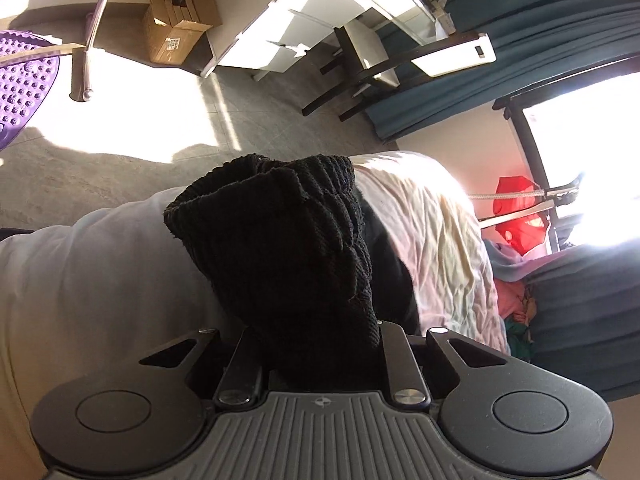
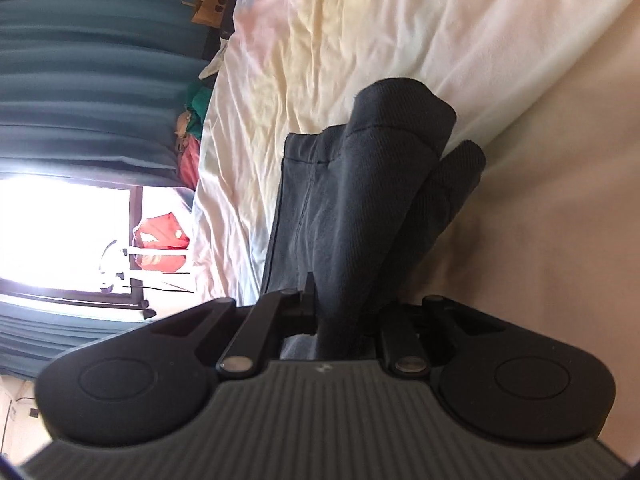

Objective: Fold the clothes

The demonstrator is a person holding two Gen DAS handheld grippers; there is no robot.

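Note:
A dark ribbed garment rises from between the fingers of my left gripper, which is shut on it; its bunched edge stands up in front of the lens and hides the fingertips. In the right wrist view the same dark garment lies partly on the pale bed sheet, with a folded edge lifted. My right gripper is shut on that lifted fabric, which covers its fingertips.
The wrinkled sheet covers the bed. A pile of coloured clothes lies by teal curtains. A cardboard box, a white desk, a dark chair and a bright window surround the bed.

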